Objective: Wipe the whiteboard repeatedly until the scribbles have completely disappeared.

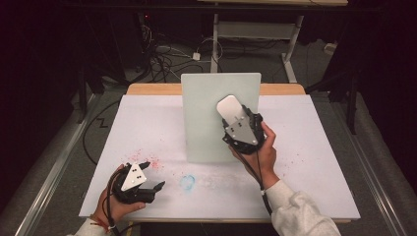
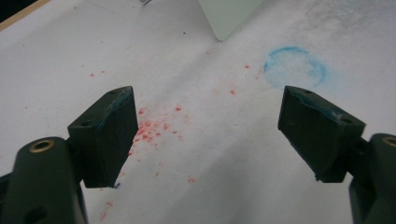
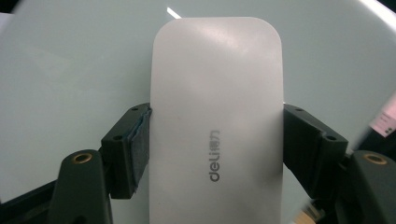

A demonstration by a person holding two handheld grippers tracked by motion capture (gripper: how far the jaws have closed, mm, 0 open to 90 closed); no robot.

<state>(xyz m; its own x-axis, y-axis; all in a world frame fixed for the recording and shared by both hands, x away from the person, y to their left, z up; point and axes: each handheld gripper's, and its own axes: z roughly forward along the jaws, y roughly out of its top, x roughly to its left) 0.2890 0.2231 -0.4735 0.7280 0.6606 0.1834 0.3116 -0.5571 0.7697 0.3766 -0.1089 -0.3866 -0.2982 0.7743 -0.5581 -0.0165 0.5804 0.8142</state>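
A pale upright whiteboard (image 1: 204, 123) stands in the middle of the white-covered table (image 1: 314, 167). My right gripper (image 1: 236, 123) is shut on a white rounded eraser (image 1: 229, 106) and holds it flat against the board's right part. In the right gripper view the eraser (image 3: 217, 116), marked "deli", is clamped at both sides between the jaws of the right gripper (image 3: 217, 140), with the board (image 3: 70, 60) behind it. My left gripper (image 1: 153, 175) rests open near the front left of the table. Its jaws (image 2: 208, 126) stand wide apart with nothing between them.
A faint blue ring mark (image 1: 187, 182) (image 2: 295, 67) and scattered red specks (image 1: 150, 162) (image 2: 154, 128) lie on the table cover. The board's lower corner (image 2: 229, 16) is ahead of the left gripper. Cables (image 1: 162, 54) and a desk frame (image 1: 215, 39) sit on the floor beyond the table.
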